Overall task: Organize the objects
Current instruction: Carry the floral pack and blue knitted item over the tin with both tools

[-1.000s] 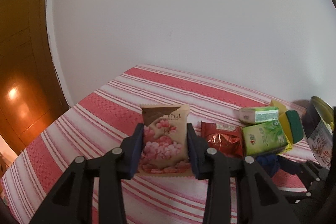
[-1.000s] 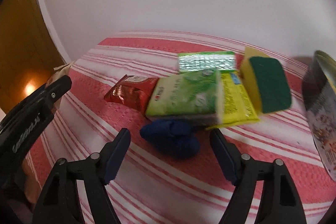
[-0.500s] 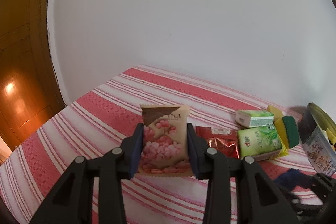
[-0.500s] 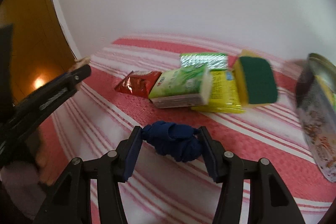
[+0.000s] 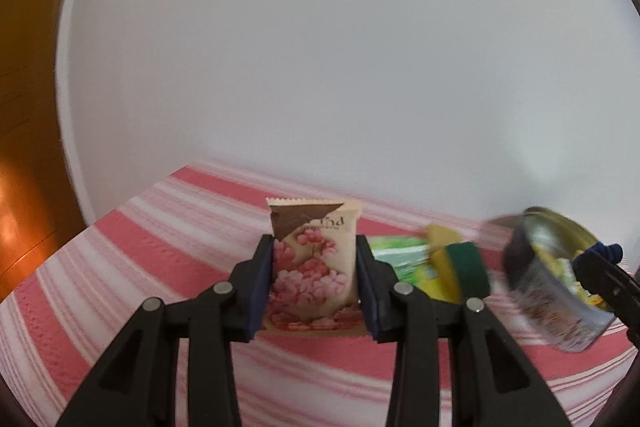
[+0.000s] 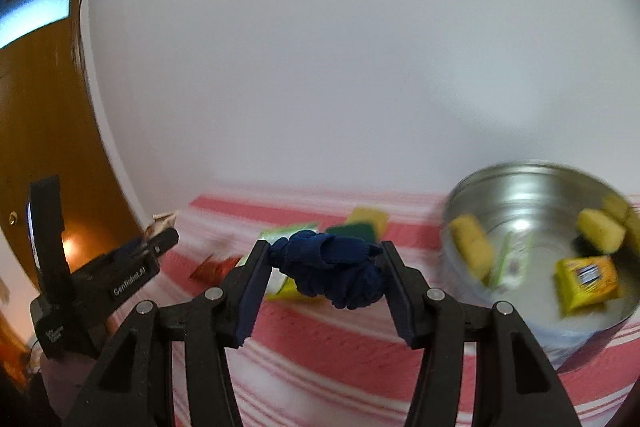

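While both grippers hang above the striped cloth [image 5: 120,267], each is clenched on 1 item. Left gripper [image 5: 315,285]: pads press both sides of an upright flowered packet [image 5: 314,263], held clear of the cloth. Right gripper [image 6: 324,267]: pads pinch a knotted blue cloth [image 6: 332,265], held left of the tin [image 6: 480,211]. Tin, at right: open, with yellow sponges [image 6: 472,247], a yellow pack [image 6: 586,281] and a blurred green-white item inside. On the cloth beyond the grippers: a green-yellow sponge [image 5: 466,267], green packs [image 5: 396,255] and a red packet [image 6: 216,267], near one another.
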`<state>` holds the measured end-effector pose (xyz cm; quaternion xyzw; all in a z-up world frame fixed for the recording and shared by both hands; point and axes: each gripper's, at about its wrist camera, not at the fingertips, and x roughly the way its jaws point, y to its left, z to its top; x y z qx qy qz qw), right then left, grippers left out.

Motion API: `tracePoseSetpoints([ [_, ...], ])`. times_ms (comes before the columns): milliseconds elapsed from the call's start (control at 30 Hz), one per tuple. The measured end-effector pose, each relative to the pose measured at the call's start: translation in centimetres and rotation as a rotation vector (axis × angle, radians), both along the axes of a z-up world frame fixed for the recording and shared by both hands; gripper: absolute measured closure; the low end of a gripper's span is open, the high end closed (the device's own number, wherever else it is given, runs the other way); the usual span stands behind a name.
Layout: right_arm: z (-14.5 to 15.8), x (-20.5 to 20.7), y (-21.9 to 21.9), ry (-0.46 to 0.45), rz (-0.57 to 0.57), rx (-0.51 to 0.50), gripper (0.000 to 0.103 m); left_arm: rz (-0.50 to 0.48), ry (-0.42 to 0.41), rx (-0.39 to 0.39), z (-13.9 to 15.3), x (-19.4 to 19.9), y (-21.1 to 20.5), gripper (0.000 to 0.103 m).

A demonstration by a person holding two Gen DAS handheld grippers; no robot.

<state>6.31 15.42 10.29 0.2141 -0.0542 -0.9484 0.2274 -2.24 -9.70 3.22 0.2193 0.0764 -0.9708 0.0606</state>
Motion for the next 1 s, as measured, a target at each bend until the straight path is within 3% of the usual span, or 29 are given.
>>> tracePoseSetpoints([
  [400,1.6,-1.6,9.7,0.104,-0.296,0.034,0.046,-0.204,0.021,-0.022,1.7,-2.7,11.5,0.065],
  [600,1.4,-2.7,14.4,0.103,-0.413,0.025,0.046,-0.289,0.021,-0.028,1.9,-3.5,16.3,0.065],
  [1000,0.0,-4.5,19.4,0.068,-0.564,0.087,0.046,-0.408,-0.033,-0.084,0.3,-5.2,25.4,0.065],
])
